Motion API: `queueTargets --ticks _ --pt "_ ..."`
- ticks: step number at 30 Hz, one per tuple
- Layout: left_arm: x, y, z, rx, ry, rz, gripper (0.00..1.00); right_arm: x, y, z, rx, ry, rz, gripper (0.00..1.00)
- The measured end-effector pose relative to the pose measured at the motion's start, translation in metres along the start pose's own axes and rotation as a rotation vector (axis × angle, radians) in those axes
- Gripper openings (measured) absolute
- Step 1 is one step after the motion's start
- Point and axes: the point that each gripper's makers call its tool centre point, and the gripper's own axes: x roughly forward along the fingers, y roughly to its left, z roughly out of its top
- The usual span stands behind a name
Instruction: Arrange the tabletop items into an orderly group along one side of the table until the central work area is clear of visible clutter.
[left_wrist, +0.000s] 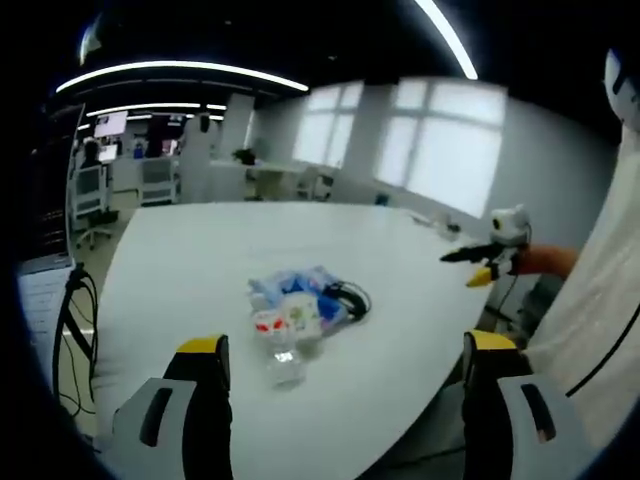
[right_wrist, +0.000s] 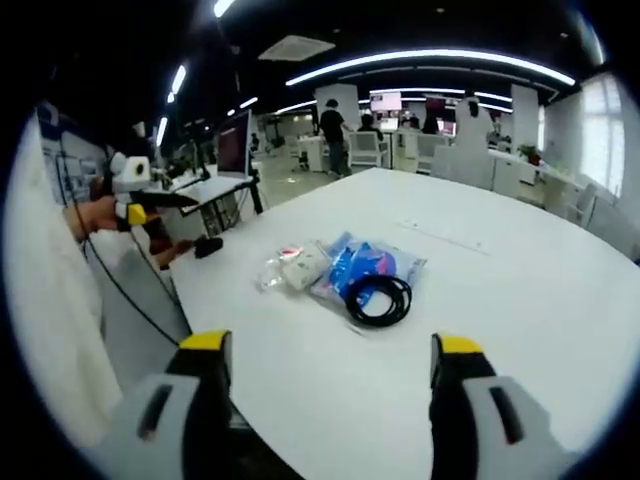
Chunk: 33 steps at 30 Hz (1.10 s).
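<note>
Clutter sits bunched near the table edge; sorting not yet begun, as far as can be judged.

A blue plastic packet (right_wrist: 367, 266), a clear packet with red and white contents (right_wrist: 292, 268) touching its side, and a coiled black cable (right_wrist: 379, 298) lying partly on the blue packet form one loose heap on the white table (right_wrist: 500, 300). The left gripper view shows the same heap (left_wrist: 300, 305) with a small clear item (left_wrist: 285, 365) just beside it. The left gripper (left_wrist: 345, 365) and right gripper (right_wrist: 325, 360) both hang short of the heap, jaws wide apart, holding nothing. Nothing is lined up along a side yet; the whole arranging appears to remain.
</note>
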Motion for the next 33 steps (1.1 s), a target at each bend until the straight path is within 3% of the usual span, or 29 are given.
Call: queueTargets --ticks 20,33 --pt "0.007 0.009 0.007 0.004 0.006 -0.001 0.94 0.014 -0.008 0.016 -0.036 0.006 0.026 0.81" --pt "0.018 0.016 0.009 -0.004 0.014 -0.003 0.93 0.041 -0.009 0.033 -0.074 0.008 0.073 0.80"
